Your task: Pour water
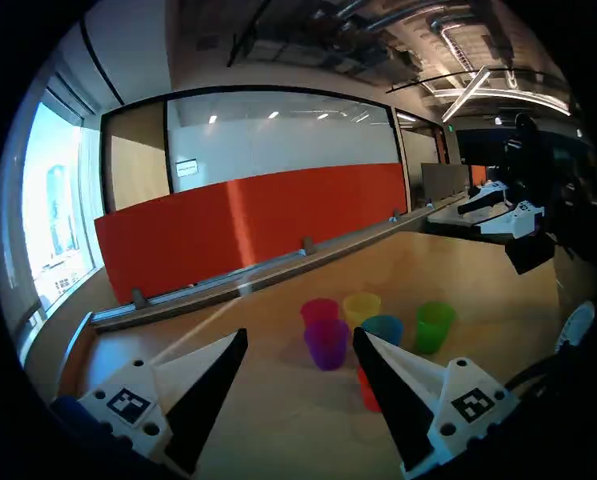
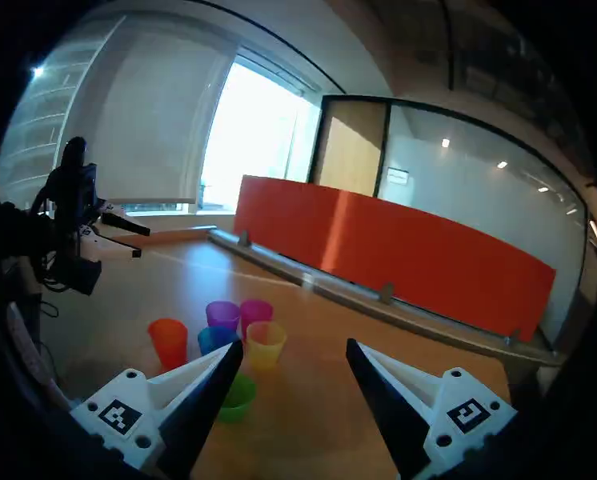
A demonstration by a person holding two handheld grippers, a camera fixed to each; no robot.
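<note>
Several coloured plastic cups stand clustered on the wooden table (image 1: 458,272). In the left gripper view a purple cup (image 1: 326,344) is nearest, between my open fingers but farther off, with pink (image 1: 320,310), yellow (image 1: 361,306), blue (image 1: 382,328) and green (image 1: 434,326) cups around it. A red cup (image 1: 366,392) is half hidden by my right finger. My left gripper (image 1: 298,336) is open and holds nothing. In the right gripper view my right gripper (image 2: 292,346) is open and empty, with the yellow cup (image 2: 265,344), green cup (image 2: 236,398) and orange cup (image 2: 169,342) left of its gap.
An orange divider panel (image 1: 250,220) on a metal rail runs along the table's far edge. The other gripper, hand-held, hovers at the far right (image 1: 510,216) of the left gripper view and at the left (image 2: 98,232) of the right gripper view. A bright window (image 2: 258,136) is behind.
</note>
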